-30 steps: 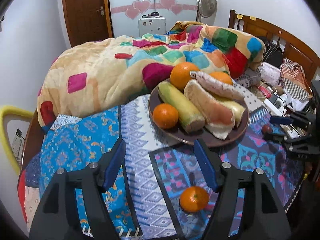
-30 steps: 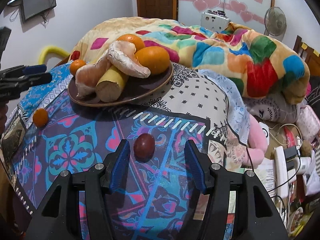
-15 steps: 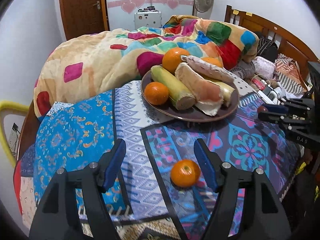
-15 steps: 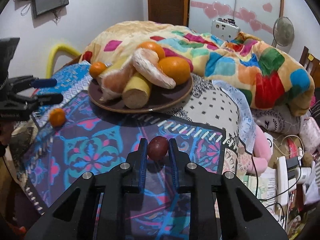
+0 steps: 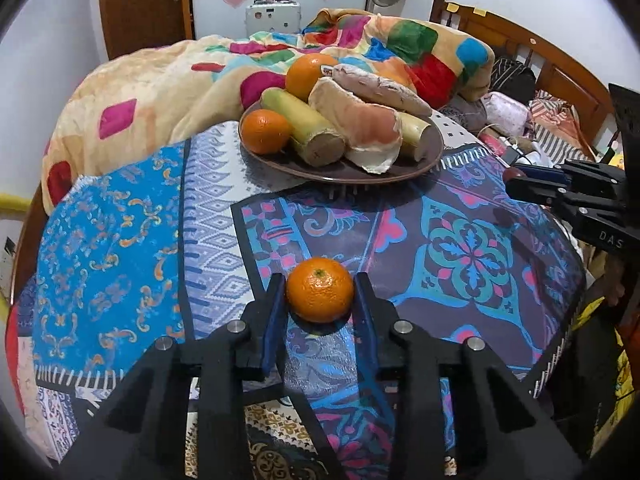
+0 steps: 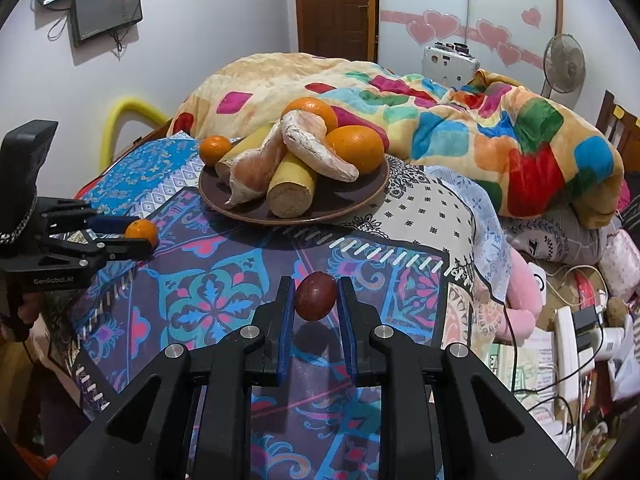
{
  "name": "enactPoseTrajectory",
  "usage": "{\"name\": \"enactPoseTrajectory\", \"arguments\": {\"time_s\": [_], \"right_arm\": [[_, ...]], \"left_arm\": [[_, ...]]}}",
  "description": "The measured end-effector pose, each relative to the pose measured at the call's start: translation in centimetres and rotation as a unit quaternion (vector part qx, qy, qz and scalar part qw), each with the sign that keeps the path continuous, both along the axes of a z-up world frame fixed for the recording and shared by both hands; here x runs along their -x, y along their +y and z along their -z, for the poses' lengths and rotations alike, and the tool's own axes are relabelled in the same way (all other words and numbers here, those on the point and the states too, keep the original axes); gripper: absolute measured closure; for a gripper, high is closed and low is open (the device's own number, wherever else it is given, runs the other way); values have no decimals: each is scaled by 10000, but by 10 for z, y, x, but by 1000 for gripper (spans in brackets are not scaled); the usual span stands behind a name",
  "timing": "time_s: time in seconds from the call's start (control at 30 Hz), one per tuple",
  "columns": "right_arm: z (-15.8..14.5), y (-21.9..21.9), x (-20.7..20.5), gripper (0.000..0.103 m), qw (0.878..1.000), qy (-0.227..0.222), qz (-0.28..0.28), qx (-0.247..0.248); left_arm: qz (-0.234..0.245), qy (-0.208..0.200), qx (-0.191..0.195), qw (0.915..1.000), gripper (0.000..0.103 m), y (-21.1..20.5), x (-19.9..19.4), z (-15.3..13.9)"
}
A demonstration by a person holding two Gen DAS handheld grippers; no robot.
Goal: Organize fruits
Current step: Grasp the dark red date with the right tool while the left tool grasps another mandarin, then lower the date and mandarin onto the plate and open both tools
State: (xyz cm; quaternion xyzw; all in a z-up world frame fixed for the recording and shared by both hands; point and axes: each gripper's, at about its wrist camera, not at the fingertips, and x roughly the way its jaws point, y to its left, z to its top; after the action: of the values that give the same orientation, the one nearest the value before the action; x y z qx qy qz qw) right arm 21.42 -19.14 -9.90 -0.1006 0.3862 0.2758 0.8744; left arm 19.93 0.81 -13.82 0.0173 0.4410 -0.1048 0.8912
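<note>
My left gripper (image 5: 320,292) is shut on a small orange mandarin (image 5: 320,289) just above the patterned cloth. It also shows at the left of the right wrist view (image 6: 140,236). My right gripper (image 6: 316,298) is shut on a dark red round fruit (image 6: 316,296) and holds it above the cloth. It appears at the right edge of the left wrist view (image 5: 516,178). A brown plate (image 5: 434,152) holds oranges, sugarcane pieces and pale tubers; it also shows in the right wrist view (image 6: 360,196).
A patchwork blanket (image 6: 460,128) is heaped behind the plate. Clutter, cables and a pink soft toy (image 6: 520,300) lie past the cloth's right edge. A wooden headboard (image 5: 560,68) stands at the right.
My left gripper moved forward and closed on the mandarin. My right gripper stayed shut on the dark red fruit and lifted it a little.
</note>
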Motion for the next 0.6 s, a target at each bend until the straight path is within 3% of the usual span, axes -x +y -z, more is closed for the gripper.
{"name": "enactPoseTrajectory", "arguments": {"time_s": [0.27, 0.6], "right_arm": [[-2, 2, -15, 84, 9999, -51, 88, -117], [-27, 11, -38, 83, 9988, -429, 137, -211]], "left_arm": [[-97, -182, 66, 9998, 69, 0, -15, -14], [-245, -507, 148, 9983, 69, -5, -47, -34]]}}
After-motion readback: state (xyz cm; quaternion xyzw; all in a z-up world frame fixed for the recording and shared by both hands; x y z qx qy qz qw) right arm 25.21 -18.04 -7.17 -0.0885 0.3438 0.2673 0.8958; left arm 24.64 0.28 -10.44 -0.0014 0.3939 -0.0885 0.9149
